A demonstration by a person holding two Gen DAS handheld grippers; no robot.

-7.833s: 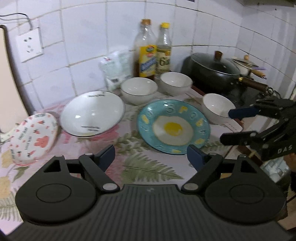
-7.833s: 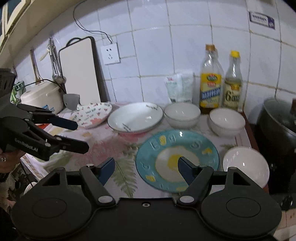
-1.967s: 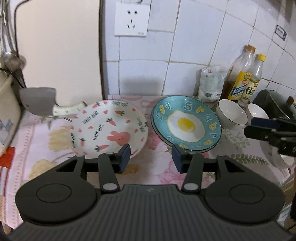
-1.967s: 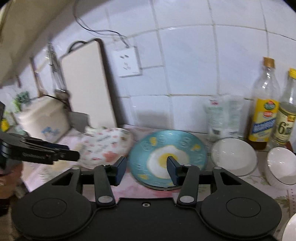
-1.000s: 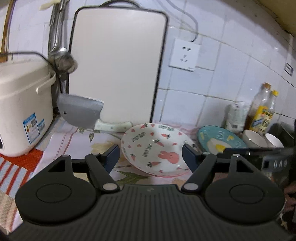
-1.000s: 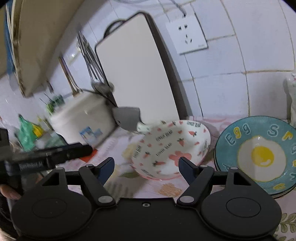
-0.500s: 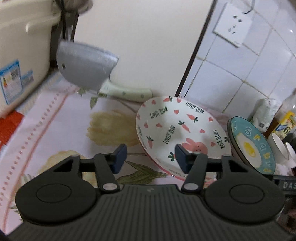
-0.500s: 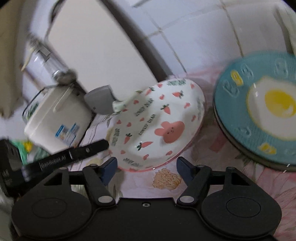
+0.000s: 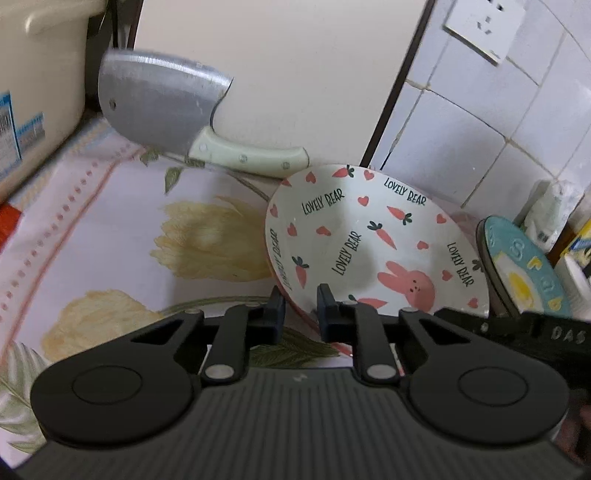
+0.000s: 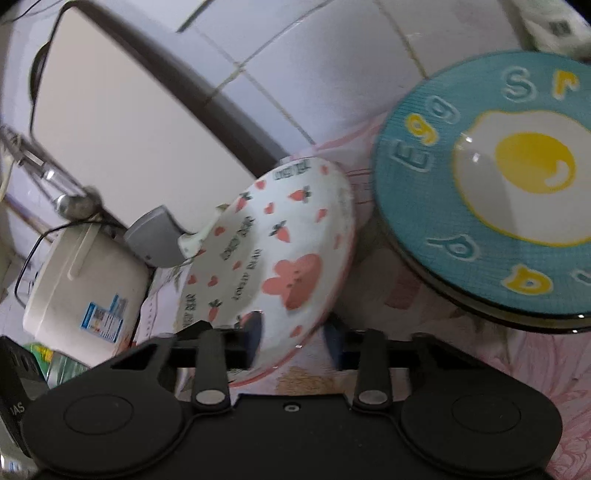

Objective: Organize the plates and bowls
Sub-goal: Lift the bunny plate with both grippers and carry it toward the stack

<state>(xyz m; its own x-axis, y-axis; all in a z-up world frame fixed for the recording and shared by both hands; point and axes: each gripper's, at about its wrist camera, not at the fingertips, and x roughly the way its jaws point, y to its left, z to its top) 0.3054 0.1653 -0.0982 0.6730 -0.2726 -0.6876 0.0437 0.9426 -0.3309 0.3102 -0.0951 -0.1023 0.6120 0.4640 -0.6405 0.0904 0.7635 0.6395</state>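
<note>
A white bunny plate with carrots, hearts and "LOVELY BEAR" lettering lies on the flowered cloth. My left gripper straddles its near left rim, jaws closing, both pads against the rim. My right gripper straddles the bunny plate at its near right rim. One finger is over the inside, the other under the outside, jaws closing and touching. The blue egg plate sits just to the right on a darker plate, and shows edge-on as the blue egg plate in the left wrist view.
A cleaver leans against the upright cutting board right behind the bunny plate. A cream rice cooker stands at the left. A wall socket and a white bag are at the tiled wall.
Both grippers came down onto the bunny plate. Their jaws went from wide apart to narrow around its rim. The right wrist view rolled, so the plate now looks tilted.
</note>
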